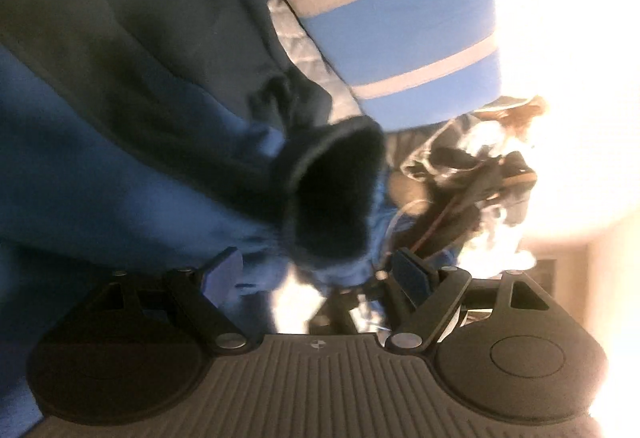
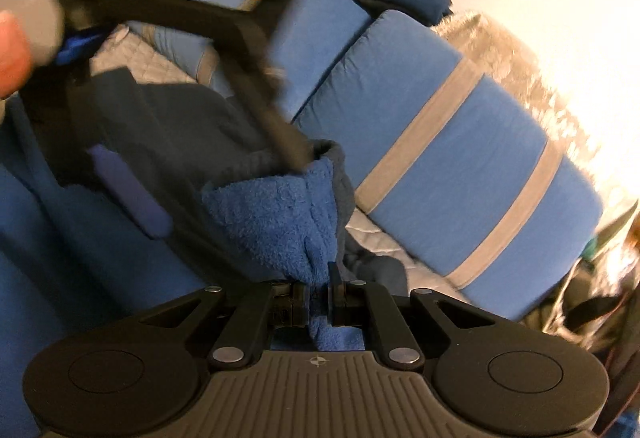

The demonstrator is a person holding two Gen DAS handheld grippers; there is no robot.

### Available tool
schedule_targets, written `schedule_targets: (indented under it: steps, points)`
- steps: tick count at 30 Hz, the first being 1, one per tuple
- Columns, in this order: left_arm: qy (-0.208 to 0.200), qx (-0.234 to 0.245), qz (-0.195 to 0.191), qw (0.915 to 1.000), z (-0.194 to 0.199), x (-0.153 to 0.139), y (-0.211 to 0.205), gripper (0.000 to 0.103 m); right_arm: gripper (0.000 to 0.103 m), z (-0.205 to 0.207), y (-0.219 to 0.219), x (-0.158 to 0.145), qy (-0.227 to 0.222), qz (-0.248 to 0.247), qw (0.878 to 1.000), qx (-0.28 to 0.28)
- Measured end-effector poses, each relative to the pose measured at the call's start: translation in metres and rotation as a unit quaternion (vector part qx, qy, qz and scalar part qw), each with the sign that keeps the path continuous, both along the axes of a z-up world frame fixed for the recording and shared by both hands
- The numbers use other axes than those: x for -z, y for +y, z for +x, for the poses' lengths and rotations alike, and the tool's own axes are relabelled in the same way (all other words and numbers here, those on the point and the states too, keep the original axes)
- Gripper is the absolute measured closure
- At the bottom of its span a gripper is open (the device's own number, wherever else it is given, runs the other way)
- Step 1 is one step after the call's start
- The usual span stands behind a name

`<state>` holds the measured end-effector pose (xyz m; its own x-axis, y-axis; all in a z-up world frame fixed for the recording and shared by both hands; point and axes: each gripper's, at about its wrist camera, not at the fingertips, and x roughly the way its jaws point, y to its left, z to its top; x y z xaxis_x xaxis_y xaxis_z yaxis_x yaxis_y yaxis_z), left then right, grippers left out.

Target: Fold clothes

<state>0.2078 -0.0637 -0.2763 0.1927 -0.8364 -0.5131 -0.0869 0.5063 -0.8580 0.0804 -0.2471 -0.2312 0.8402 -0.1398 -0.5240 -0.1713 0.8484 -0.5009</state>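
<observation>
Your right gripper [image 2: 318, 298] is clenched on a bunched fold of a blue fleecy garment [image 2: 276, 205], whose dark outer side and ribbed hem rise just above the jaws. Your left gripper [image 1: 316, 274] is released, jaws standing wide. In the left wrist view a dark cuff-like opening of the garment [image 1: 336, 189] hangs just ahead of it, apparently ungripped; in the right wrist view one of its fingers [image 2: 132, 193] lies over the dark cloth.

Progress, as a judgement: early. The garment is lifted and crumpled, no flat fold or squared edge shows, and a second grasp is not yet made.

The garment hangs over a blue surface, probably a bed or sofa seat. A blue cushion with grey stripes [image 2: 460, 173] lies just beside it, leaving little room on that side. Beyond the cushion are a pale wall and some clutter [image 1: 472, 177], blurred. Open room lies toward the plain blue area [image 1: 80, 197]. A hand [image 2: 16, 49] shows at the frame edge.
</observation>
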Motion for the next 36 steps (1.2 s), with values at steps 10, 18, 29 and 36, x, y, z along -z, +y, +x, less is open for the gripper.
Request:
schedule_targets:
  steps: [10,18,29,36]
  points:
    - [0.047,-0.039,-0.039,0.9974,0.012,0.023,-0.008,0.038,0.093,-0.009,0.035,0.033,-0.032,-0.172,0.984,-0.03]
    - [-0.036,-0.03,-0.023,0.9986,0.014,0.02,-0.008,0.089,0.083,-0.033,0.032,0.039,-0.036,-0.195,0.976,-0.092]
    - [-0.236,0.053,0.025,0.9699,-0.01,-0.015,-0.02,0.09,0.061,-0.025,-0.008,-0.03,0.011,0.081,0.991,-0.108]
    - [-0.273,0.058,0.057,0.9585,-0.019,-0.023,-0.018,0.09,0.087,-0.009,-0.005,-0.026,0.044,0.14,0.983,-0.112]
